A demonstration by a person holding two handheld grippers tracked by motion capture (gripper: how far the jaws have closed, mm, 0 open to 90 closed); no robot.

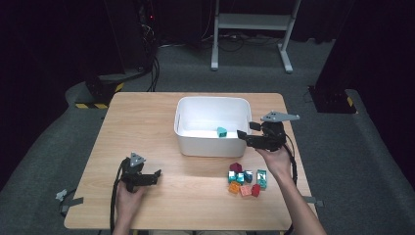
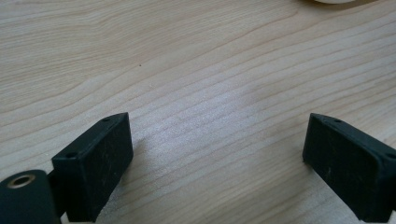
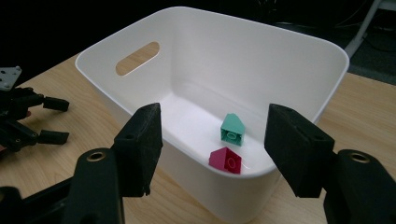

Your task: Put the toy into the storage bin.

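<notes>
A white bin (image 1: 210, 146) stands at the middle back of the wooden table (image 1: 142, 122). In it lie a teal sloped brick (image 1: 221, 131) and, seen in the right gripper view, a magenta sloped brick (image 3: 226, 160) beside the teal brick (image 3: 232, 129). My right gripper (image 1: 246, 129) hovers at the bin's right rim, open, with nothing between its jaws (image 3: 215, 114). A cluster of several coloured bricks (image 1: 246, 178) sits on the table in front of that hand. My left gripper (image 1: 156, 177) rests low at the front left, open over bare wood (image 2: 215, 126).
The bin (image 3: 261, 60) has a handle slot (image 3: 137, 58) in its far wall. The left gripper (image 3: 65, 121) is seen beyond the bin's corner. A white metal stand (image 1: 252, 22) and dark equipment stand on the floor behind the table.
</notes>
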